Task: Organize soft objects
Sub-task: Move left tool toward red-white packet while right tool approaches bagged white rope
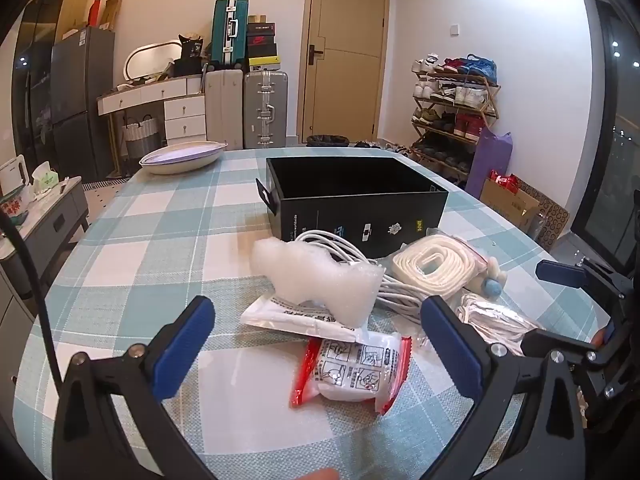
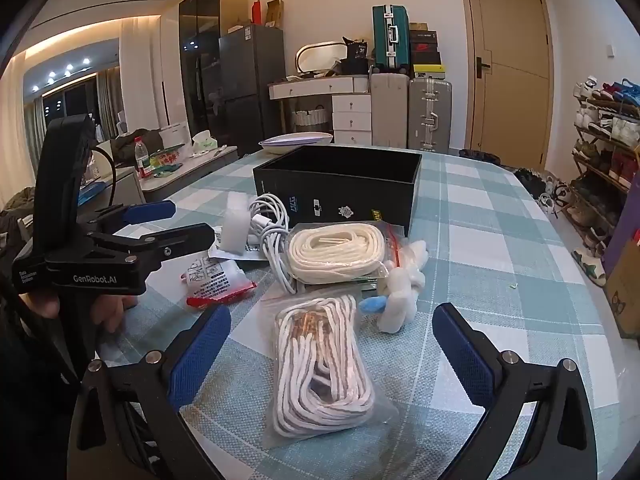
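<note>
Both grippers hang over the pile with jaws spread wide and nothing between the pads. Your left gripper (image 1: 318,344) tilts down at the foam (image 1: 320,276), which lies just ahead of its tips, on top of a white pouch (image 1: 288,314). The red-edged packet (image 1: 354,372) sits nearer still, almost between the jaws but untouched.

Your right gripper (image 2: 332,356) frames the cord bag (image 2: 320,364); the bag lies lengthwise between the pads on the cloth, clear of both. Just past it are the rope coil (image 2: 338,254) in its own clear bag and a white plush (image 2: 402,292) to the right, touching the coil bag. The cable (image 2: 272,224) trails off to the left of the coil.

Beyond all of these, open side up, stands the box (image 2: 340,190), the likely target bin. It sits straight ahead of both tools, which would explain why the soft things are heaped against its near wall: short carry, no turning.

Judgement: nothing sorted yet, the box looks empty from here. The cord bag is slippery film, so pinch across the middle of the bundle. Lift the foam lightly; it may drag the pouch beneath.

The table (image 2: 500,240) wears a checked cloth; a dish (image 1: 184,156) rests far left.
</note>
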